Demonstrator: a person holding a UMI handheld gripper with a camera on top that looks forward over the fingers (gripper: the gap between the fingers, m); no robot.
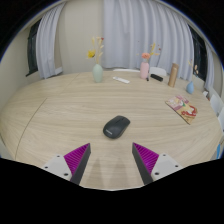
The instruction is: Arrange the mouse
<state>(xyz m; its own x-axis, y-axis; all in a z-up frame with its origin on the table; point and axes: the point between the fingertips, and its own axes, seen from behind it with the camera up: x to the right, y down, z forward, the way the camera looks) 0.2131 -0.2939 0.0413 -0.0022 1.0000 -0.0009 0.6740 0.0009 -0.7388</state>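
Mouse (116,126) sits untouched on the counter (60,110) just ahead of your fingers (112,160); they stand apart; reach and grasp remain.

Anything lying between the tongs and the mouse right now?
No. In the gripper view only bare wooden table separates the open tongs from the black mouse, which sits just ahead of them.
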